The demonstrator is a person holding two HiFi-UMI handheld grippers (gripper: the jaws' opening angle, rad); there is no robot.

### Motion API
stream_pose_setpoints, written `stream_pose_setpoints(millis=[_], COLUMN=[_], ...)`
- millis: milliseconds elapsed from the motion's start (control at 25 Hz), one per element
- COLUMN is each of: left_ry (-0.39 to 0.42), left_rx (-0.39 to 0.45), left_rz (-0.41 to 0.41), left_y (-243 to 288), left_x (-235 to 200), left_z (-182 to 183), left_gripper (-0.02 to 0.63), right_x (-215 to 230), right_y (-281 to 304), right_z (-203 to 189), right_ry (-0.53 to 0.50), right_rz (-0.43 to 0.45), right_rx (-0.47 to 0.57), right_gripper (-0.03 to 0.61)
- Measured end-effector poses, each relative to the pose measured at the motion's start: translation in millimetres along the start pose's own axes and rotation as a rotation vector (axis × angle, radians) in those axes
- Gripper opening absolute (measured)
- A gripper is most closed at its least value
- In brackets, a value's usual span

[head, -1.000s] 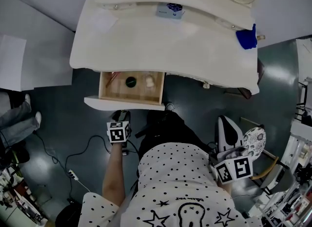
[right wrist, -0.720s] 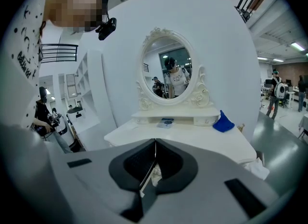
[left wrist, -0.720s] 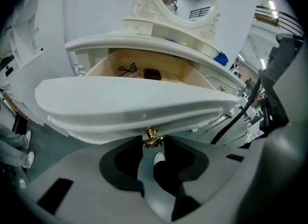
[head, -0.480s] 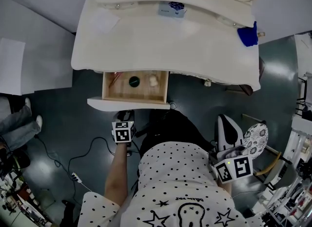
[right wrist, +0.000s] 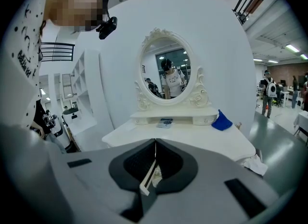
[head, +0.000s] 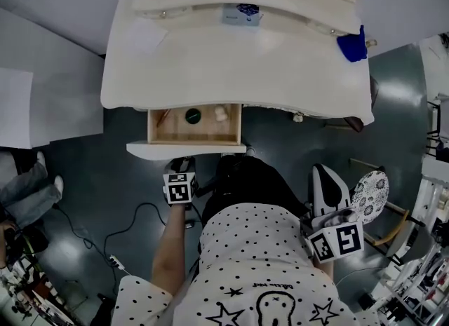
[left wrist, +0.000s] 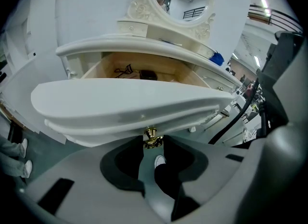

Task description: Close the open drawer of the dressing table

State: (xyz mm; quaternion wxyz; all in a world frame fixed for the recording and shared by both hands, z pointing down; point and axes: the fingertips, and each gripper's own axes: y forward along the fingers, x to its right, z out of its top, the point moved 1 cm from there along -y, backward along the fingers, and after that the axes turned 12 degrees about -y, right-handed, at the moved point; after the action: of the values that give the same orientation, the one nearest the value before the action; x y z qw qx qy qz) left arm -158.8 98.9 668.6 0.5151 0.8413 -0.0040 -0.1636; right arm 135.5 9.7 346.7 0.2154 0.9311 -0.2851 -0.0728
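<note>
Down under the near edge of the surface, the left gripper (left wrist: pixel 153 142) has just been closing. The brass knob (left wrist: pixel 152 137) sits right between its tips, and both pads look to be touching it. That knob hangs at the middle of the drawer front (left wrist: pixel 130 105), a wide, curved white panel.

Behind it the drawer (head: pixel 194 135) is still pulled out towards the near side. It sits left of centre, with its wooden box showing below the surface (head: pixel 231 65). Inside are a dark round thing (head: pixel 193 116) and a small pale one (head: pixel 220 114), both up at the far end.

My read is that this is a stiff, fairly light box on runners, so it should slide if driven straight towards the far side. The knob is small, smooth metal and likely slippery. It serves to steer, but the panel just round it is the better place to take the push. Push off-centre and the box could skew and bind. Shove too hard and the loose bits inside could jump.

Off to the near right, the right gripper (right wrist: pixel 155 145) idles with its tips together. A pale strip shows behind them, but I can't tell what it is. Far right on the surface lies a blue cloth (head: pixel 352 45).
</note>
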Motion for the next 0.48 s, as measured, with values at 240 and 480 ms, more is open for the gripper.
stream_pose_setpoints(millis=[240, 480], left_ry=[0.004, 0.012], left_rx=[0.013, 0.022], left_rz=[-0.01, -0.011], left_y=[7.4, 14.8], left_x=[1.0, 0.6], left_z=[14.2, 28.6], left_gripper=[0.141, 0.141], right_x=[1.2, 4.2], right_y=[-0.7, -2.8], right_z=[1.4, 2.1], right_ry=[-0.004, 0.006], right_rz=[-0.023, -0.054], right_rx=[-0.004, -0.003], right_gripper=[0.009, 0.009])
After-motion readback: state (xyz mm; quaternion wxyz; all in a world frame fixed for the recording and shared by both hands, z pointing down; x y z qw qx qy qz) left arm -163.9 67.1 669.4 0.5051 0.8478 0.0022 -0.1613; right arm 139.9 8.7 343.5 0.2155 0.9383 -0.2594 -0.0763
